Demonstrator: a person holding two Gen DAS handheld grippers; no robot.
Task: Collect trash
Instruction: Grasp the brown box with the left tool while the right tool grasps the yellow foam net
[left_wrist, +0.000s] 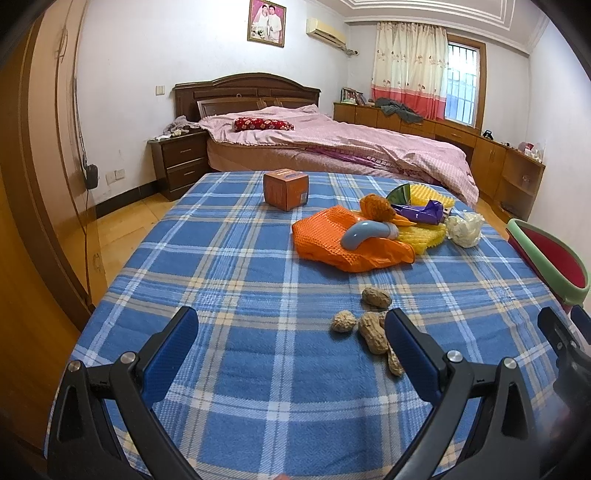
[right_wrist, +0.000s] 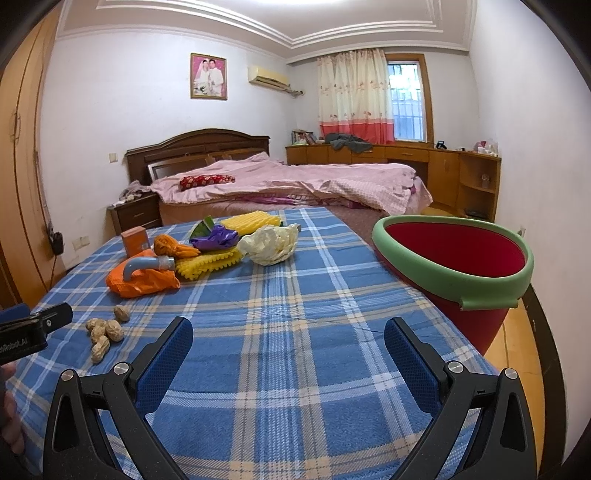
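Trash lies on a blue plaid cloth (left_wrist: 240, 266): several peanut shells (left_wrist: 375, 332) (right_wrist: 105, 332), an orange mesh wrapper (left_wrist: 332, 240) (right_wrist: 140, 282) with a grey pipe piece (left_wrist: 360, 234) (right_wrist: 142, 266) on it, yellow foam netting (left_wrist: 424, 236) (right_wrist: 208, 266), a purple wrapper (left_wrist: 421, 212) (right_wrist: 216, 238) and crumpled white paper (left_wrist: 463, 227) (right_wrist: 271, 242). A red bucket with a green rim (right_wrist: 454, 258) (left_wrist: 546, 258) stands at the right table edge. My left gripper (left_wrist: 291, 326) is open, its right finger beside the peanuts. My right gripper (right_wrist: 288, 336) is open and empty over bare cloth.
An orange box (left_wrist: 286, 188) (right_wrist: 135, 240) stands at the far side of the table. A bed with pink bedding (left_wrist: 332, 144) lies beyond. A wardrobe door (left_wrist: 33, 184) is at the left, wooden cabinets (right_wrist: 461, 177) at the right.
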